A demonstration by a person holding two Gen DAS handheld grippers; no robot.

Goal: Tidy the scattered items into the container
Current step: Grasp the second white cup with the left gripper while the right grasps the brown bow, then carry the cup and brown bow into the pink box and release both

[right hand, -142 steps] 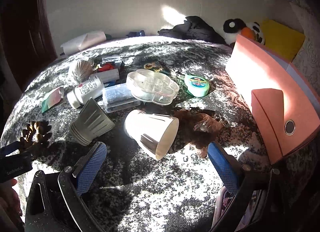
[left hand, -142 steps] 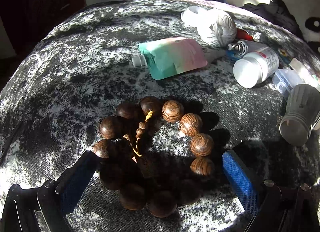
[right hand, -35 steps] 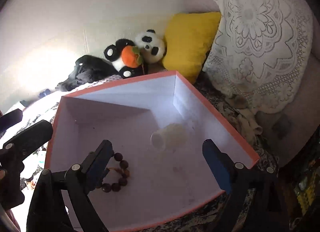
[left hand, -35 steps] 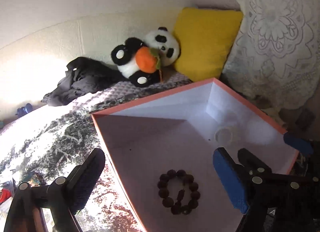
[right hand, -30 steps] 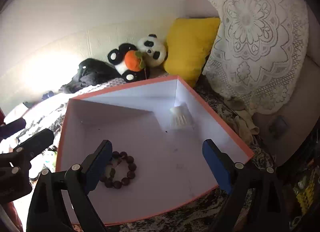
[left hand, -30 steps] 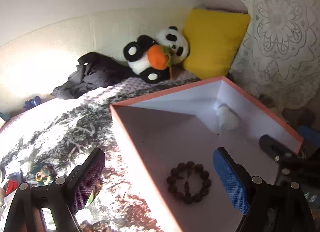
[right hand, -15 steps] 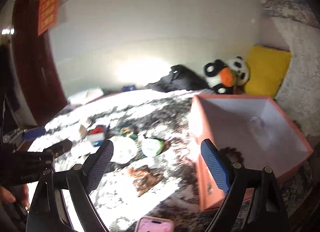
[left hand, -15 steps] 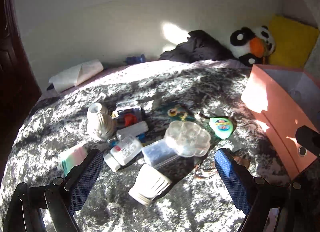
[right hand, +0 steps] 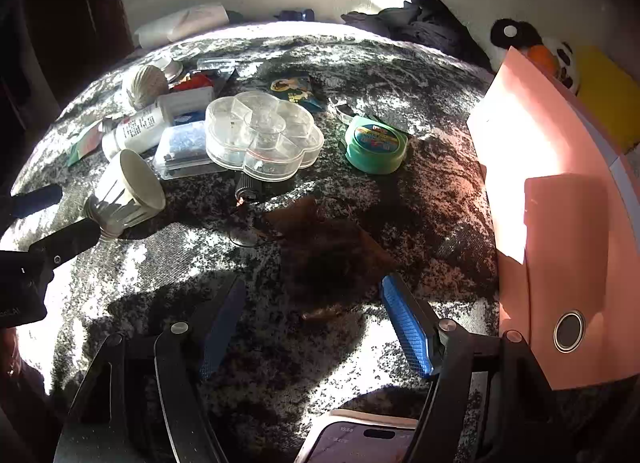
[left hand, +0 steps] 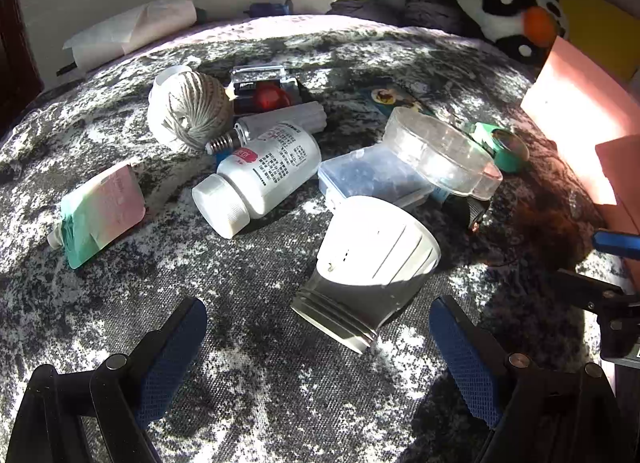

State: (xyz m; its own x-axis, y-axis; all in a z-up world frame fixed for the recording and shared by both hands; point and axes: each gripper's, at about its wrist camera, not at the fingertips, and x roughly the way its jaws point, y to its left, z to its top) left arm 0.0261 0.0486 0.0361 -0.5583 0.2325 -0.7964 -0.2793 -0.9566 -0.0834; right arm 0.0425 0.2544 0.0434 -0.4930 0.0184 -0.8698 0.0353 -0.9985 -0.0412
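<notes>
Surface: dark mottled bedspread [left hand: 260, 271], patched with sun and shadow.
Left gripper [left hand: 318, 337]: jaws spread wide, nothing between the pads; it hovers over the bedspread just short of the grey cup.
Grey cup [left hand: 370, 263]: ribbed, lying on its side, narrow base toward the left gripper, not touching either pad.
Right gripper [right hand: 314, 321]: jaws closing, pads pressing on nothing; the brown item lies on the bedspread just ahead of the tips.
Brown item [right hand: 332, 247]: dark, crumpled, in deep shadow; what it is cannot be told.
Container [right hand: 560, 223]: pink box at the right edge, only its outer wall in view, well apart from the main clutter.
White bottle [left hand: 256, 179]: on its side, cap toward the camera, beside the twine ball.
Twine ball [left hand: 188, 111]: pale, touching the bulb's screw base.
Bulb [left hand: 276, 123]: white, lying behind the bottle.
Pouch [left hand: 98, 213]: green and pink, spout at lower left, set apart at the left.
Clear box [left hand: 372, 179]: small, lidded, just behind the cup.
Flower tray [right hand: 262, 135]: clear, compartmented, resting partly on the clear box.
Green tape [right hand: 376, 143]: round case between tray and container.
Phone [right hand: 360, 439]: at the bottom edge of the right wrist view, screen lit.
Panda [left hand: 516, 19]: plush, by the wall behind the container.
</notes>
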